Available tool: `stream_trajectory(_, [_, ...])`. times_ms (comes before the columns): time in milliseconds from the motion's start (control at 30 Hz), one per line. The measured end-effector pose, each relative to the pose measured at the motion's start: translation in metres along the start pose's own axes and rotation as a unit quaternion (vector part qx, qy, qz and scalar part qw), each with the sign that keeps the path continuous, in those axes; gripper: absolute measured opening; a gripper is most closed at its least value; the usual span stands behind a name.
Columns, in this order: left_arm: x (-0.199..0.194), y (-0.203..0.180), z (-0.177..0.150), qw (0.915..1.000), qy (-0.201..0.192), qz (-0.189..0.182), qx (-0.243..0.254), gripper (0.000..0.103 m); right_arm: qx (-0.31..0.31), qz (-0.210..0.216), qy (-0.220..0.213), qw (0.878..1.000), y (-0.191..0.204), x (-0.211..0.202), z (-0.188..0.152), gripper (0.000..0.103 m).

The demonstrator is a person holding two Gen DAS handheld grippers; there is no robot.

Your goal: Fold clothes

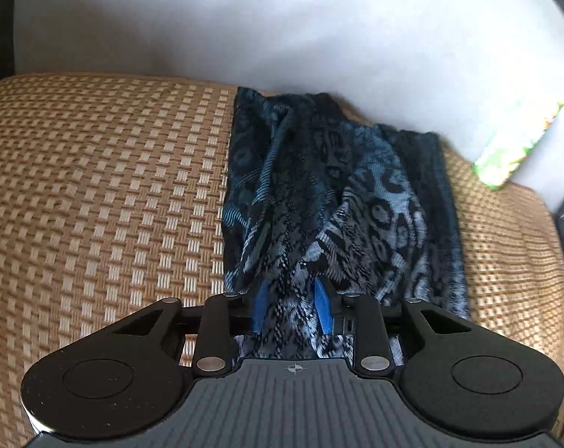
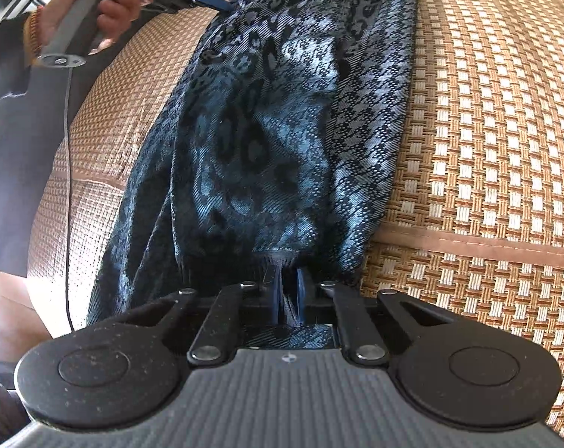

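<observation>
A blue and black patterned garment (image 1: 334,201) lies in a long, rumpled band across a woven mat (image 1: 106,194) that covers a cushioned seat, with a pale wall behind. The left tool (image 1: 292,308) stands over the near end of the cloth, its blue fingers (image 1: 323,308) spread apart with a strip of the fabric running between them; the pads do not look pressed on it. At the other end, the right tool (image 2: 287,298) has its fingers drawn close together, pinching a gathered hem of the garment (image 2: 267,156), which fans out from the pinch and stretches away toward the left tool (image 2: 214,2). The right wrist view shows a hand (image 2: 91,7) gripping that tool's grey handle at the far end of the cloth. The mat's brown seam (image 2: 479,244) runs just beside the right tool. A green and white packet (image 1: 517,145) leans against the wall, well apart from the garment.
</observation>
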State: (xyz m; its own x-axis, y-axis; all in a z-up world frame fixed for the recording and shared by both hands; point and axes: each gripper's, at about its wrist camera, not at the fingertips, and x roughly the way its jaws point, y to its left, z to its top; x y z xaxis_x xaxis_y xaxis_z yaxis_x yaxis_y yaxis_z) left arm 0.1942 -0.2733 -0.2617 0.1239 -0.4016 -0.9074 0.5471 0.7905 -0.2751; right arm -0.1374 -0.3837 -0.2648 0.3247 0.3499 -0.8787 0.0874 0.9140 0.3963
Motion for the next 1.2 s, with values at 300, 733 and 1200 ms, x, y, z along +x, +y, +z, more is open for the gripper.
stream_trajectory(300, [-0.001,0.001,-0.005,0.9998,0.012,-0.011,-0.008,0.048,0.028,0.002,-0.013,1.0,-0.016,-0.007,-0.001,0.021])
stream_trajectory(733, [-0.007,0.004,0.008,0.9988,-0.011,-0.036,-0.03,0.0,0.045,0.022,-0.01,0.999,-0.015,-0.011,-0.017,0.004])
stream_trajectory(1200, [-0.013,0.02,0.028,0.9975,-0.035,-0.019,-0.059,0.0,0.119,0.179,-0.029,0.976,-0.017,-0.074,-0.037,0.003])
